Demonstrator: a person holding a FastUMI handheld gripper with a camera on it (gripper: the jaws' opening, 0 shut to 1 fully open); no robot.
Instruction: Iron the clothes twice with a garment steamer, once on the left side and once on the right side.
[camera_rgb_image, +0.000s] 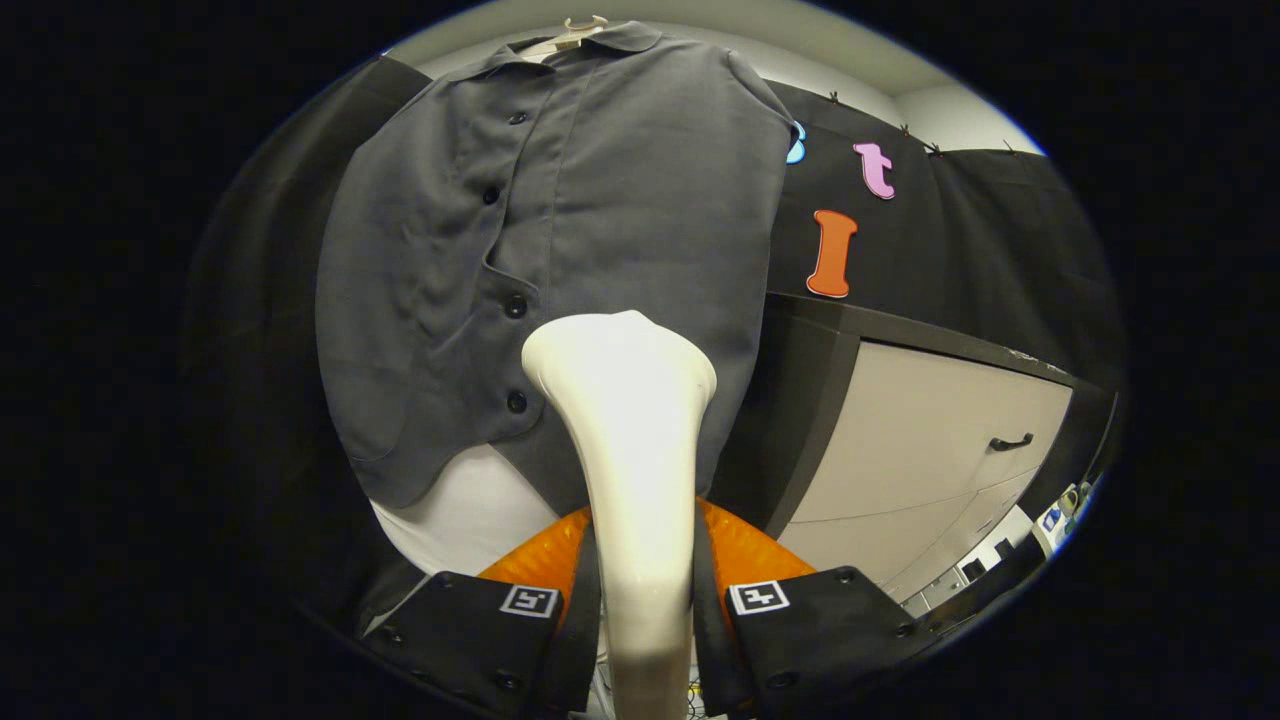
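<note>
Behind, grey shirt on half-hidden hanger; jaws clamped on white steamer, base cut off.

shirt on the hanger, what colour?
Dark grey shirt with black buttons, seen best in the gripper view.

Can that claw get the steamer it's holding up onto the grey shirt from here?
Probably yes. The claw is shut on the white steamer, whose head sits in front of the grey shirt's lower hem beside the buttons. Nothing stands between head and fabric; whether they touch I cannot tell.
</note>
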